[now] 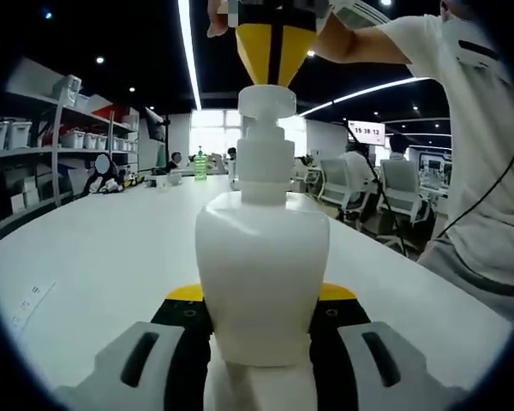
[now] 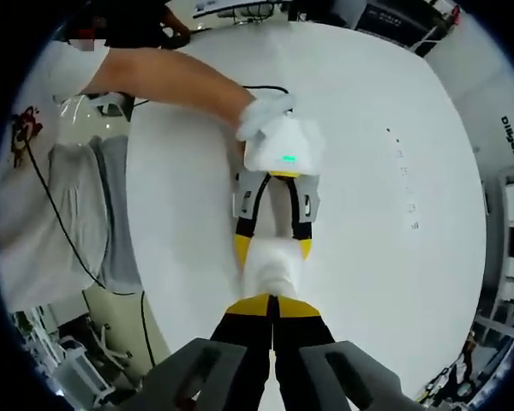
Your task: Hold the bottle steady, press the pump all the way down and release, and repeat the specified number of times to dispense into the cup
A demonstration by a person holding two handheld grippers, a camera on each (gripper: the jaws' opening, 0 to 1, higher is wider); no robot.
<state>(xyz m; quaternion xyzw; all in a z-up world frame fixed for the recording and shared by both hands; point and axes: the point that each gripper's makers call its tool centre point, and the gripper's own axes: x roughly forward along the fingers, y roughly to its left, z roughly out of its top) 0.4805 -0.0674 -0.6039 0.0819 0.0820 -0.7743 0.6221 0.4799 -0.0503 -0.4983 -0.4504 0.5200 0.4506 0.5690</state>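
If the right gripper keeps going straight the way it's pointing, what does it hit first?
The pump head of the white bottle. The right gripper, jaws closed, points down at it from above and looks to be already on or just above it; contact is hard to confirm. The left gripper clamps the bottle.

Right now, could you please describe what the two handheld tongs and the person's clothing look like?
The left tongs have black arms ending in yellow tips, grey side grips, and a white housing with a small green light. The right tongs have the same yellow tips, divided by a black seam, with grey grips. The person wears a white short-sleeved shirt, grey trousers and a white glove; a thin black cable trails along the body.
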